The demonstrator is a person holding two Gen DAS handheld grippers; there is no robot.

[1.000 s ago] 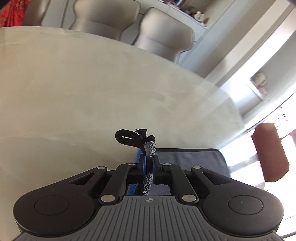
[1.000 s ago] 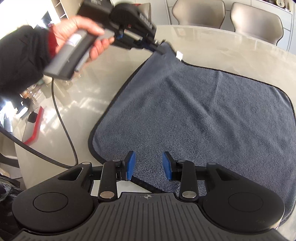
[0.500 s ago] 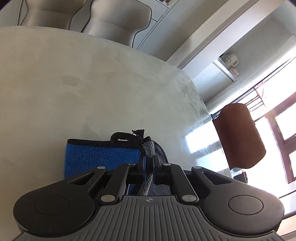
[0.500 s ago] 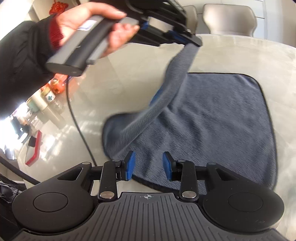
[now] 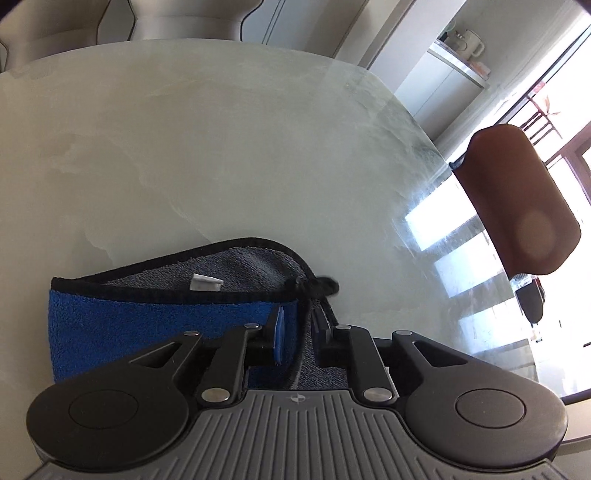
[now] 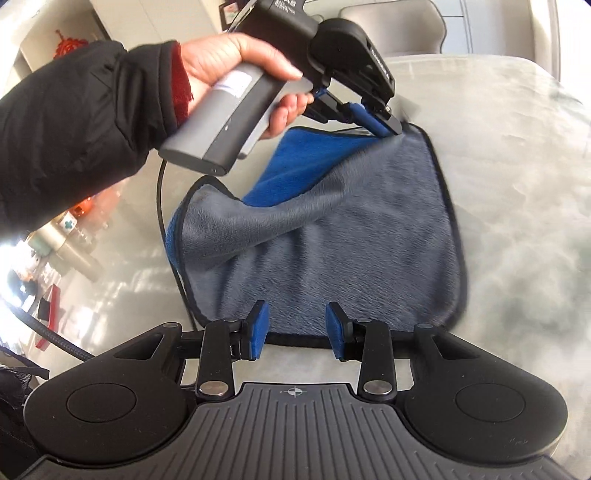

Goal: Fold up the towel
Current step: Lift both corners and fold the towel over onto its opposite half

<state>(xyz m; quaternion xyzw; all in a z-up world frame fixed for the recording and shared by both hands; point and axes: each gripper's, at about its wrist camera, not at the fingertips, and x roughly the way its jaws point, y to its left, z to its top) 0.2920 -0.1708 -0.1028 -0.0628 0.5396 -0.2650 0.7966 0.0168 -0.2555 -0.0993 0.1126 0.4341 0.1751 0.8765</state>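
The towel (image 6: pixel 351 236), grey on one side and blue on the other with a black hem, lies on the pale marble table (image 6: pixel 517 184), its left part folded over toward the far right corner. My left gripper (image 5: pixel 297 339) has its jaws parted, with the folded corner (image 5: pixel 314 286) lying loose between them; it also shows in the right wrist view (image 6: pixel 384 125) at the towel's far right corner. My right gripper (image 6: pixel 295 328) is open and empty, just over the towel's near hem.
A black cable (image 6: pixel 162 206) runs along the towel's left edge. A brown chair back (image 5: pixel 521 199) stands at the table's right edge, beige chairs (image 5: pixel 147 18) at the far side. Small items (image 6: pixel 48 306) sit left of the table.
The left gripper carried the towel corner across to the far right corner, lowered it and opened its jaws. The right gripper stayed open at the near hem.
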